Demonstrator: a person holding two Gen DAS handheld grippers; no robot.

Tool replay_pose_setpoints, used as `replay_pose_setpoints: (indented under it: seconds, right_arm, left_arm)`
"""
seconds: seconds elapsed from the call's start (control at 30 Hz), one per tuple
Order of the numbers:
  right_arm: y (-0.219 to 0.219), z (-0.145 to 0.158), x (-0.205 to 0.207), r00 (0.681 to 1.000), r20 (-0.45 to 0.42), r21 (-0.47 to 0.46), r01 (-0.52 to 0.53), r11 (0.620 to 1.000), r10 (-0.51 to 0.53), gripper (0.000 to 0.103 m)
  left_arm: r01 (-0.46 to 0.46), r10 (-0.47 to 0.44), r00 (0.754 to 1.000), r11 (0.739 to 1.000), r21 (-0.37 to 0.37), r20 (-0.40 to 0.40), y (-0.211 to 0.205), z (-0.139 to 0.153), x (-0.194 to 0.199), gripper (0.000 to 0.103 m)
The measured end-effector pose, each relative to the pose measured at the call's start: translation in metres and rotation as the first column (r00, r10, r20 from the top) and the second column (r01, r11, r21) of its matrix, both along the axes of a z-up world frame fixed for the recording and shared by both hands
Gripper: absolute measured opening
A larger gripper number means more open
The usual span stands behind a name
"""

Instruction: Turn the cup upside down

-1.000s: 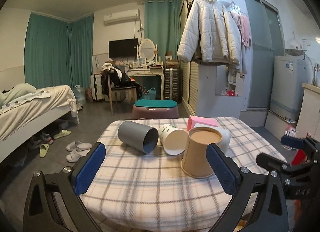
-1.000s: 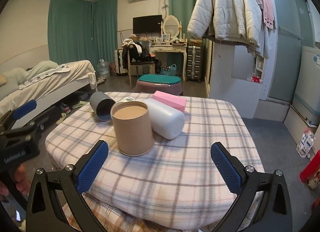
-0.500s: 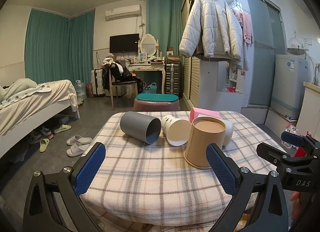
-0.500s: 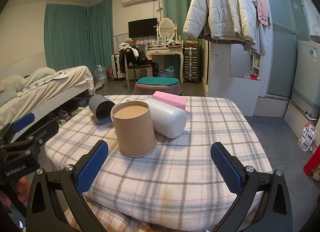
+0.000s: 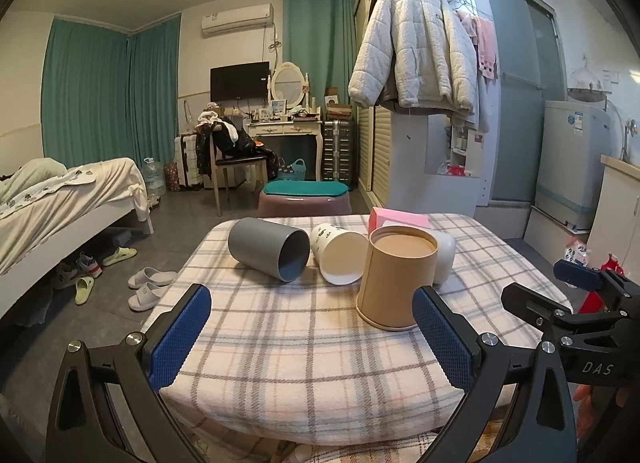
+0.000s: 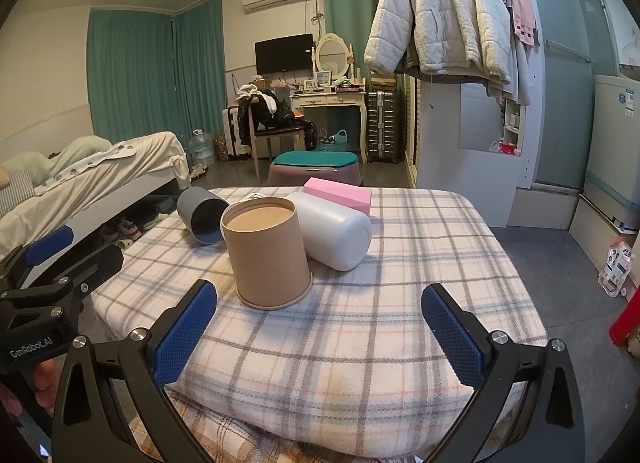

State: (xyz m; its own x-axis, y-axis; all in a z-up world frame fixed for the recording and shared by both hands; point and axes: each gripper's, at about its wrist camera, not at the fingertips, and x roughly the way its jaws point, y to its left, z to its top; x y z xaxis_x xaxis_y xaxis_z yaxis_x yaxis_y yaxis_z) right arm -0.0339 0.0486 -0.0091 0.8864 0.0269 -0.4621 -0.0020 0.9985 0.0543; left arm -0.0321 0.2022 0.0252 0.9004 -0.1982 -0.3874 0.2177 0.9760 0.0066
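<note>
A tan paper cup [image 5: 398, 279] [image 6: 268, 253] stands upside down, wide rim on the plaid-covered table [image 5: 304, 343] [image 6: 400, 303]. A grey cup [image 5: 268, 253] [image 6: 200, 217], a white printed paper cup [image 5: 338, 253] and a white cup [image 6: 334, 233] [image 5: 444, 259] lie on their sides beside it. My left gripper [image 5: 312, 337] is open and empty near the table's front edge. My right gripper [image 6: 318, 333] is open and empty, to the right of the tan cup.
A pink box [image 5: 398, 219] [image 6: 338, 193] lies behind the cups. A stool with a teal cushion [image 5: 306, 195] stands beyond the table. A bed [image 5: 60, 199] is on the left, a wardrobe with a white jacket [image 5: 416, 55] on the right.
Both grippers have drawn back and lowered slightly from the table, so the cups sit a little farther away. The cups have not moved. Both grippers stay open.
</note>
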Motion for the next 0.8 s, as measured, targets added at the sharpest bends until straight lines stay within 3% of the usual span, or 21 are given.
replay_pose_setpoints:
  seconds: [0.8]
  right_arm:
    - [-0.0007, -0.0028, -0.0002, 1.0, -0.006, 0.008, 0.006, 1.0, -0.006, 0.103]
  left_arm:
    - [-0.013, 0.012, 1.0, 1.0, -0.018, -0.012, 0.002, -0.0009, 0.0015, 0.103]
